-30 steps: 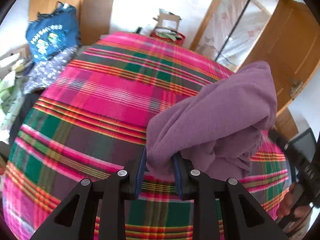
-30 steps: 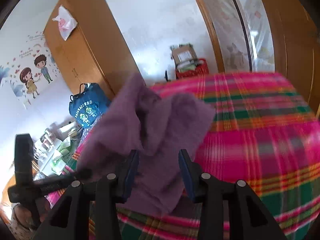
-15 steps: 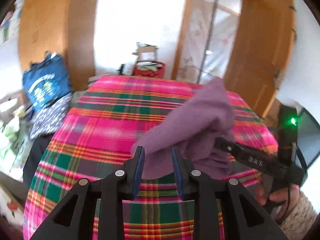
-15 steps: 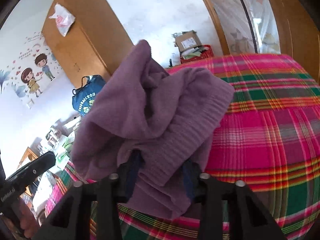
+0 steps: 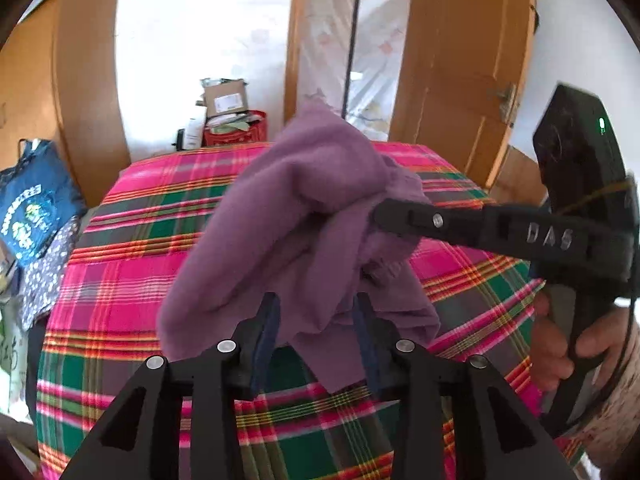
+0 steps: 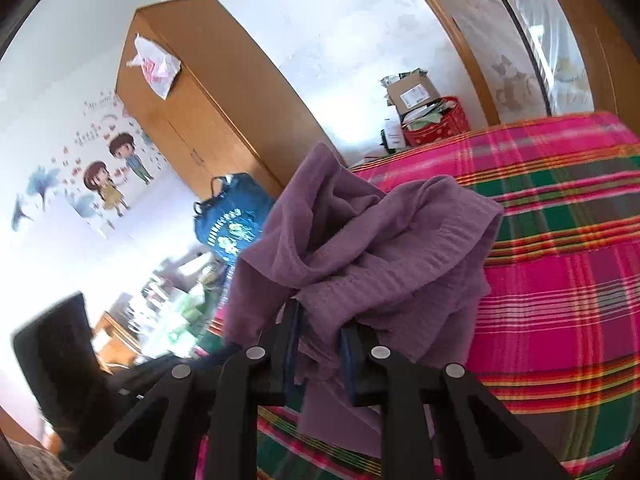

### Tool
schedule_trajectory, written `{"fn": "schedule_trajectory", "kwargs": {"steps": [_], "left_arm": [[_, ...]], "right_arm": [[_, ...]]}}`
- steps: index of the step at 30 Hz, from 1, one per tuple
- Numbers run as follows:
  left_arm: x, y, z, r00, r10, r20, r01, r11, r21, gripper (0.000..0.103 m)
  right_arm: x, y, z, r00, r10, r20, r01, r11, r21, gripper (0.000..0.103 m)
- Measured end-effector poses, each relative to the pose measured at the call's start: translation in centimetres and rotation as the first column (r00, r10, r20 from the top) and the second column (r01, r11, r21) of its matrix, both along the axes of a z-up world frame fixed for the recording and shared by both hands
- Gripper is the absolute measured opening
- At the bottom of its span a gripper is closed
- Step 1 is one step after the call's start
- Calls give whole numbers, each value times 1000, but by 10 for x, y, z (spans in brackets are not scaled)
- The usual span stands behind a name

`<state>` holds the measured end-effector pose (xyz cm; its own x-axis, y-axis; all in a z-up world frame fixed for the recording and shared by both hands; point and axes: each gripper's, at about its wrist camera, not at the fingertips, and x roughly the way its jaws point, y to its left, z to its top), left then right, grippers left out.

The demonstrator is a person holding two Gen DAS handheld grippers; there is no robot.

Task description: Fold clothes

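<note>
A bunched purple garment is held above a bed covered in a pink-and-green plaid blanket, caught between two hand-held grippers. In the left wrist view the left gripper is seen with its jaws opening — a loose fold of the cloth hangs between the blue pads, which stand apart from it on both sides. The right gripper is seen in its own view with its jaws closing on a thick wad of the same fabric, the pads pressed into it. From the left view, one of its black fingers is seen reaching in from the right into the upper part of the bundle, with a hand wrapped around the handle.

The garment's lower edge dangles just over the blanket near the bed's front. Most of the plaid surface beyond and to either side of the bundle lies bare. The far edge of the bed is bordered by a red basket with a cardboard box on it — a blue bag sits off the left edge beside a wooden wardrobe.
</note>
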<state>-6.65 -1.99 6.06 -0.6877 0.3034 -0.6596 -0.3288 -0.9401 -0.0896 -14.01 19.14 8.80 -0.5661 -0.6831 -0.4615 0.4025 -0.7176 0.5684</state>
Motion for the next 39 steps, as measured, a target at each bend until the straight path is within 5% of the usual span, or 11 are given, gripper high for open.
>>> {"fn": "schedule_trajectory", "kwargs": {"steps": [6,15,19,26,30,39], "left_arm": [[-12,17,-4,1000,-20,-23,19,998,-58,41],[-35,15,-4,999,27,-25,-28,999,-27,41],[-45,2,-3,996,91,3,-91,995,36,10],[-56,-27,-2,983,176,44,-181,974,134,7],[-58,-39,-1,974,220,58,-226,960,163,7],[-61,-70,2,950,303,76,-312,929,199,7]], "right_arm": [[-3,-5,7,999,45,8,-45,998,-51,15],[-2,-12,15,992,124,15,-121,983,-135,15],[-2,-13,13,991,130,21,-126,983,-136,16],[-2,8,4,996,71,62,-60,985,-163,20],[1,26,-4,996,-5,84,15,992,-124,30],[14,36,-43,977,-137,164,118,985,123,44]]}}
